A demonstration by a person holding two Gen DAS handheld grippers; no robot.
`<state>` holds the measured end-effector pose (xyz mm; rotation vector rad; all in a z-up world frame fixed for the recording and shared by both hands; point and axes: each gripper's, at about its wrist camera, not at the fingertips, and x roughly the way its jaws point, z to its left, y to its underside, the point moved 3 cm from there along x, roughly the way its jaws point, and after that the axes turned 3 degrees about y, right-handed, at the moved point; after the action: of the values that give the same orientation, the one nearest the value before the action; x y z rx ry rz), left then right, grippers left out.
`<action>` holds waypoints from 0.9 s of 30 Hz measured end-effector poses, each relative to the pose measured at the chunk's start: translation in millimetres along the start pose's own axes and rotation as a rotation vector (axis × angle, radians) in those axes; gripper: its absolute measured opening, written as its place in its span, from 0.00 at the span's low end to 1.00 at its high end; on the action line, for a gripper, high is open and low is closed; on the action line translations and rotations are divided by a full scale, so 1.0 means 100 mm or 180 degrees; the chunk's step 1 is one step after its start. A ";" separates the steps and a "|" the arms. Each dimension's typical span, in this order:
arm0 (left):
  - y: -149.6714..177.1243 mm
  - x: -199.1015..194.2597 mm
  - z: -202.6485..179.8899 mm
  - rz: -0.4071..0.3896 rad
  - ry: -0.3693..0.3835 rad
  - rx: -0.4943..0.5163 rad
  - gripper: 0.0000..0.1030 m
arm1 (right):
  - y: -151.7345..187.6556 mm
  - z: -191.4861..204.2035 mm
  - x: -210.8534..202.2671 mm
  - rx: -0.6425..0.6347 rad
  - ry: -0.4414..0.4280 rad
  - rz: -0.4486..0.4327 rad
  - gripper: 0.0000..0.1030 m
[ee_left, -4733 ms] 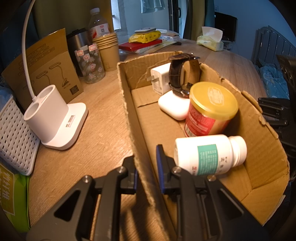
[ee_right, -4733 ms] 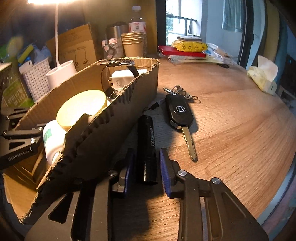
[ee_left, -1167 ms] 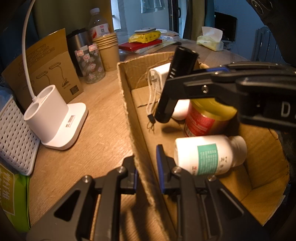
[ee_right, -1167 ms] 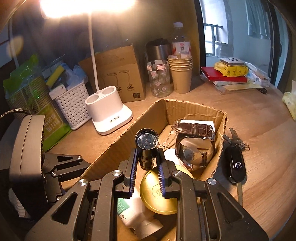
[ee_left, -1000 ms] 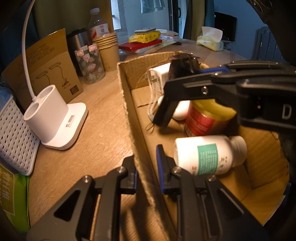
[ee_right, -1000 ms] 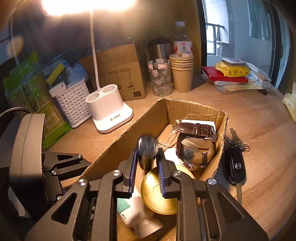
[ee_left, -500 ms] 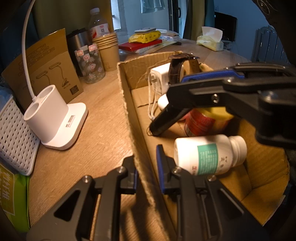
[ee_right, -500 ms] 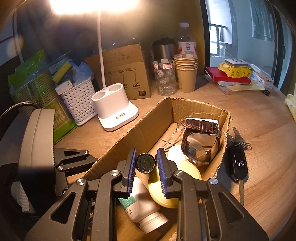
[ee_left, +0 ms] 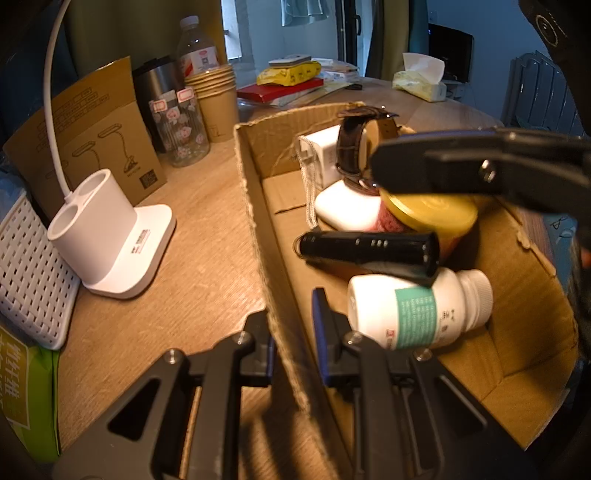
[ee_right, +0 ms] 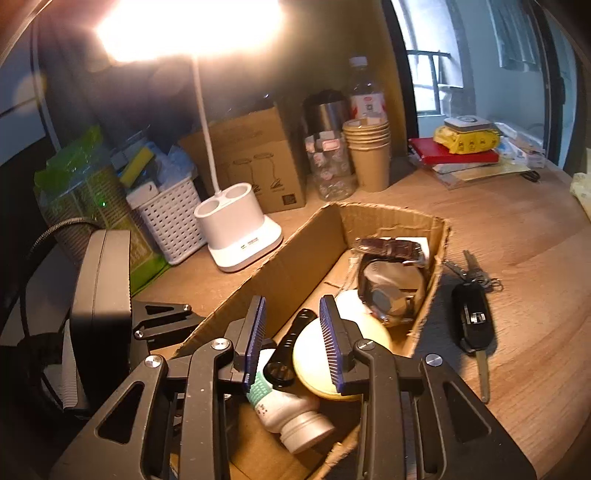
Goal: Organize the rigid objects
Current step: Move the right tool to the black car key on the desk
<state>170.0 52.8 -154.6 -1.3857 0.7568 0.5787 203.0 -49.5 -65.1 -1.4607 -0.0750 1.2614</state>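
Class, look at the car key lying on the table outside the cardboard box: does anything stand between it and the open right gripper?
Yes. The cardboard box wall stands between the right gripper, open above the box interior, and the car key lying beside it.

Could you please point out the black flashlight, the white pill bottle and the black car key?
Black flashlight (ee_left: 369,248), left wrist view, mid-barrel.
White pill bottle (ee_left: 417,314), left wrist view, green label.
Black car key (ee_right: 474,317), right wrist view, fob body.

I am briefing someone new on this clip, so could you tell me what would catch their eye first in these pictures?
The glaring desk lamp at the top of the right wrist view draws the eye first. Next comes the cardboard box at the centre, where a black flashlight lies across a white pill bottle beside a yellow-lidded tin. The right gripper hangs open above it, and the left gripper clamps the box wall.
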 end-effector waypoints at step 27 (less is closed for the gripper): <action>0.00 0.00 0.01 0.0000 0.0000 0.0000 0.18 | -0.03 -0.71 -0.47 0.0208 0.0871 -0.0352 0.53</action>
<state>170.4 53.3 -154.7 -1.3856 0.7568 0.5785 235.0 -127.2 -49.5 -1.5377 0.0671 0.9578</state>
